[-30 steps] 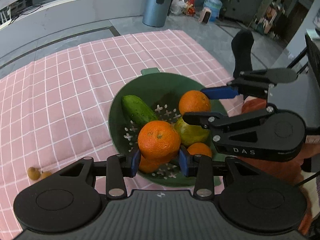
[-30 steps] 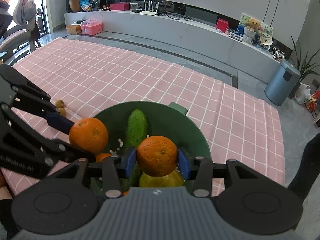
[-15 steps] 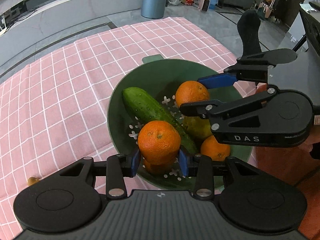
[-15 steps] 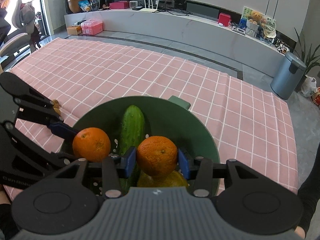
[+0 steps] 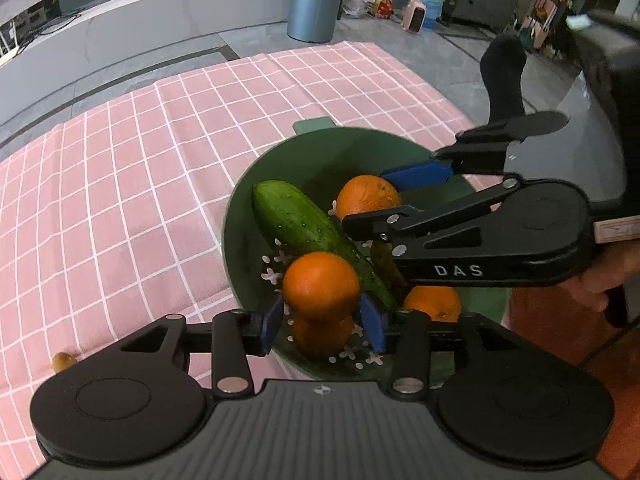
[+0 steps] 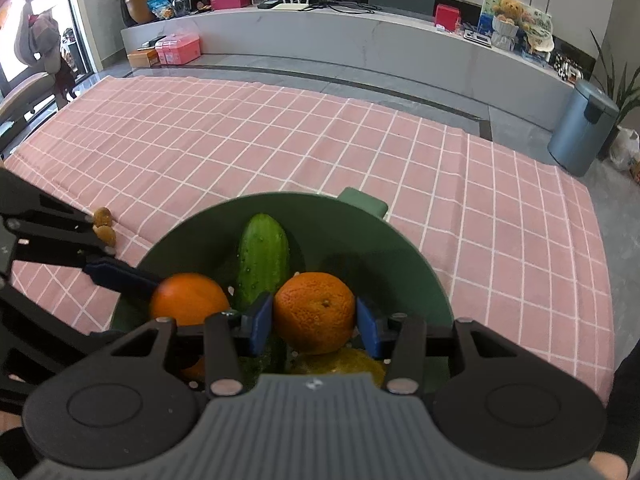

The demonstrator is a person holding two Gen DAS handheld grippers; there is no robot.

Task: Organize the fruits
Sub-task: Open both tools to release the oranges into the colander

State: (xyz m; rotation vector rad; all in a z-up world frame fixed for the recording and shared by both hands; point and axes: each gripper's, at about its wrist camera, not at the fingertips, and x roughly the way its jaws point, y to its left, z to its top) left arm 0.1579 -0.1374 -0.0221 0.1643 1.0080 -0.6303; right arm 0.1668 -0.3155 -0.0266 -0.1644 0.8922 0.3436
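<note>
Oranges sit closest to both cameras, one between each pair of blue pads. In the left wrist view the left gripper (image 5: pixel 322 322) has just been opening; its pads now stand slightly off the sides of an orange (image 5: pixel 321 286), which rests on another orange (image 5: pixel 322 334) low in the green colander (image 5: pixel 256 208). In the right wrist view the right gripper (image 6: pixel 315 322) clamps a second fruit, the held orange (image 6: pixel 315 312), its pads pressed against both sides, above a yellow-green fruit (image 6: pixel 340 362) in the bowl.

Just beyond, a cucumber (image 5: pixel 304 228) lies slanted across the colander's pierced floor, its far end near the wall. One more orange (image 5: pixel 432 304) lies at the bowl's right side in the left view, partly under the black frame of the right gripper. A handle tab sticks out at the colander's far rim.

The colander stands on a pink checked cloth (image 6: pixel 320 140) spread on the floor. Two small brown fruits (image 6: pixel 104 226) lie on the cloth, just left of the bowl in the right view. Farther back a grey-blue bin (image 6: pixel 582 128) stands beside a long white ledge (image 6: pixel 360 44).
</note>
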